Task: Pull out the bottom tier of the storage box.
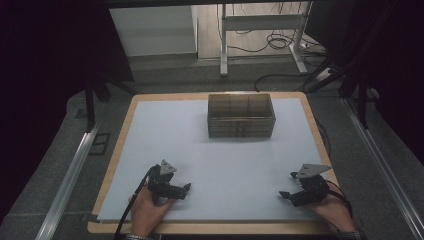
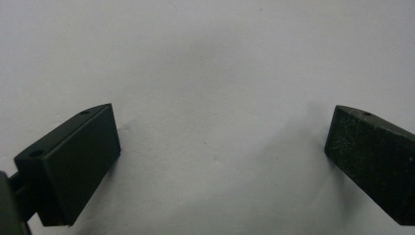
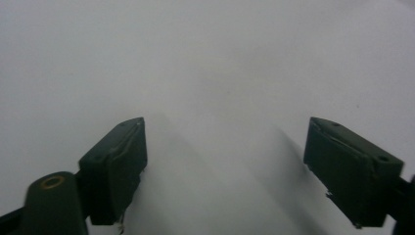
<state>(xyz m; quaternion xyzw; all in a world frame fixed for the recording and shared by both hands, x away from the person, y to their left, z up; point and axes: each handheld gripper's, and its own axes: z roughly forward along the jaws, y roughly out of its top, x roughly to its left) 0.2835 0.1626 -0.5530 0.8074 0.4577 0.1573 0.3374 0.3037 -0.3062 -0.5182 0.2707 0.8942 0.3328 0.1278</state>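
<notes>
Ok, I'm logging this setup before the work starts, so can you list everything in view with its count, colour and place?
Box: one, see-through brownish with inner dividers, at the far middle of the sheet, apart from both grippers.
Sheet: one, white, covering most of the table top.
Table: one, light wood edge showing around the sheet.
Desk frame: one, white, on the floor beyond the table, cables beside it.
Left gripper: one, black with a grey plate, near left of the sheet, jaws apart with nothing between them.
Right gripper: one, black with a grey plate, near right, jaws apart with nothing between them.
Hands: two, left hand, right hand, at the near edge.
</notes>
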